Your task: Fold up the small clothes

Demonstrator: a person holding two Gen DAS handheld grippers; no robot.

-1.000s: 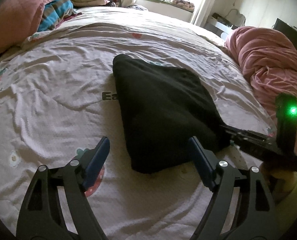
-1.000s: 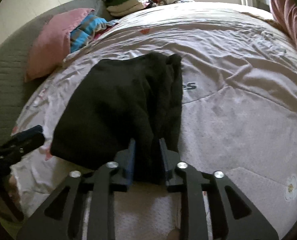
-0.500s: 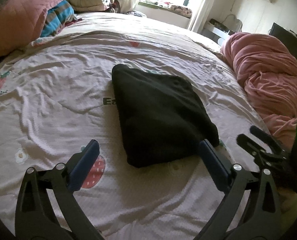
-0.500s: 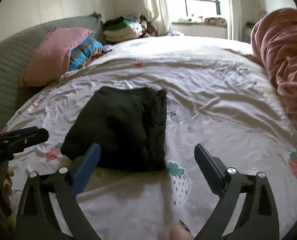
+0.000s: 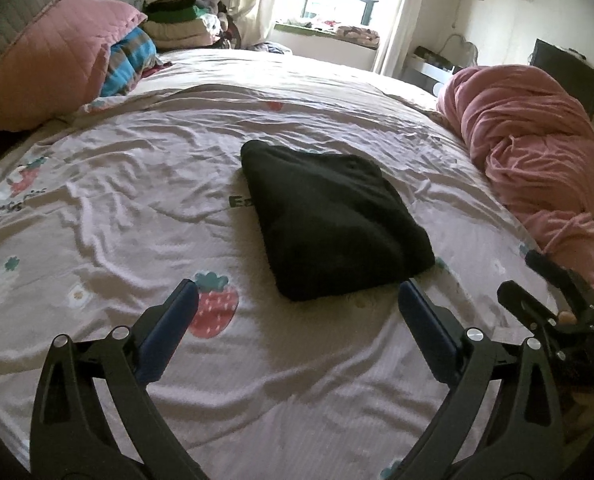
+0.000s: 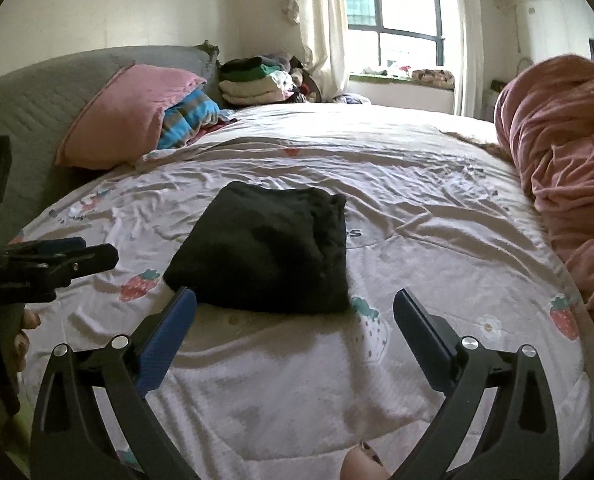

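The folded black garment (image 5: 333, 220) lies on the bed (image 5: 137, 184). Both the left hand-held gripper (image 5: 297, 300) and the right hand-held gripper (image 6: 295, 308) gape wide, having just opened, nothing between their jaws.

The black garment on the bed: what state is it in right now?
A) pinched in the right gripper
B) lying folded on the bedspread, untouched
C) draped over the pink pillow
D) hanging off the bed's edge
B: the black garment lies folded on the bedspread, with both the right gripper and the left gripper open and clear of it.

A folded black garment (image 5: 329, 220) lies on the strawberry-print bed (image 5: 137, 200), beside a pink blanket (image 5: 537, 152).
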